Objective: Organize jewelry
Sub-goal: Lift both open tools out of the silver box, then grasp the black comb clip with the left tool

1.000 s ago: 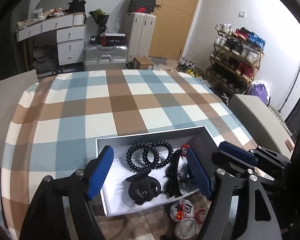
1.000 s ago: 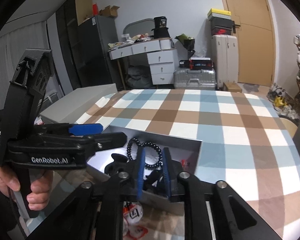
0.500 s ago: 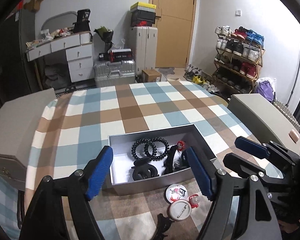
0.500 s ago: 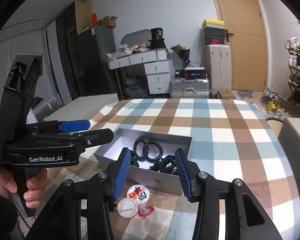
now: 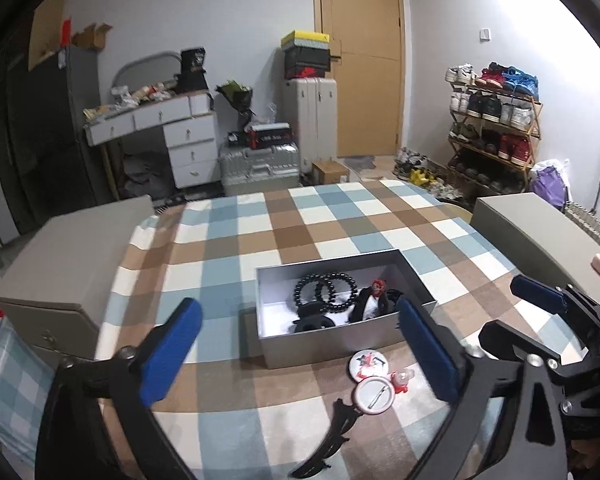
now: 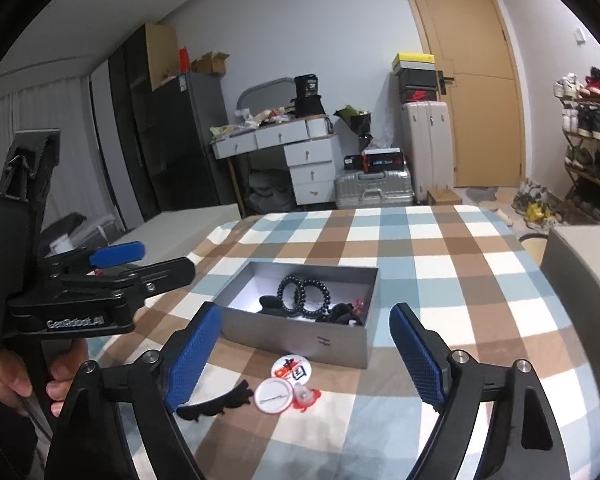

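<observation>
A grey open box sits on the checked tablecloth. Inside lie two black bead bracelets, black hair claws and a red charm. In front of the box lie two round badges, a small red-and-white piece and a black hair clip. My left gripper is open and empty, back from the box. My right gripper is open and empty, above the badges.
The checked table stretches beyond the box. Grey cabinets stand at the left and right. Drawers, suitcases, a door and a shoe rack stand behind.
Both grippers have pulled back and up from the box. The right gripper, nearly shut inside the box a second ago, has opened wide. The badges and clip now show.
</observation>
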{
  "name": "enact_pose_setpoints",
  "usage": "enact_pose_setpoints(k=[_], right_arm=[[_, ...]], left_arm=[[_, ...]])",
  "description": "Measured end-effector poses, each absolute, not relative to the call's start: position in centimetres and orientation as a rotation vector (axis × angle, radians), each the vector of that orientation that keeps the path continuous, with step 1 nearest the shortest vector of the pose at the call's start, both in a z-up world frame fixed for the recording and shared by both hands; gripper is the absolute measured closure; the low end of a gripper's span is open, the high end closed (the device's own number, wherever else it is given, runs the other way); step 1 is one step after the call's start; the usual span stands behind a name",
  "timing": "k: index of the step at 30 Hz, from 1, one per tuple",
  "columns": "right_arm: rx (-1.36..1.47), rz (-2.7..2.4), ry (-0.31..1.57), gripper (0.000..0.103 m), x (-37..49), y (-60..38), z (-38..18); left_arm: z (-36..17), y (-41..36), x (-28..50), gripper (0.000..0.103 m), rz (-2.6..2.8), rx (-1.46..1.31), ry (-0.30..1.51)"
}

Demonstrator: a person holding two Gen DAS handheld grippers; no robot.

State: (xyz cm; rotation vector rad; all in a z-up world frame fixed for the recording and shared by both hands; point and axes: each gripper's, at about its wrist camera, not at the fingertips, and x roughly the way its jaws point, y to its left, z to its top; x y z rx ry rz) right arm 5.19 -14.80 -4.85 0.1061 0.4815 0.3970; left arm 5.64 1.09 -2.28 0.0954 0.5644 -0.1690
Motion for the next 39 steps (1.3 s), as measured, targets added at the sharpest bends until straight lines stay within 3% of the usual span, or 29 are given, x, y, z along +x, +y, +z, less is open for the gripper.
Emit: enact_pose_setpoints(k=[27,39], right_arm=[[0.145,0.380,0.664,0.012,3.8,-15.7,-11.5],[0.159,0.399,0.697,0.012,3.6,-15.7,-12.4]], left_arm=[[-11.1,2.5,3.9,0.001,-0.169,0.086,0.864],[-11.8,1.4,4.5,0.002,-0.284,0.090,0.951]])
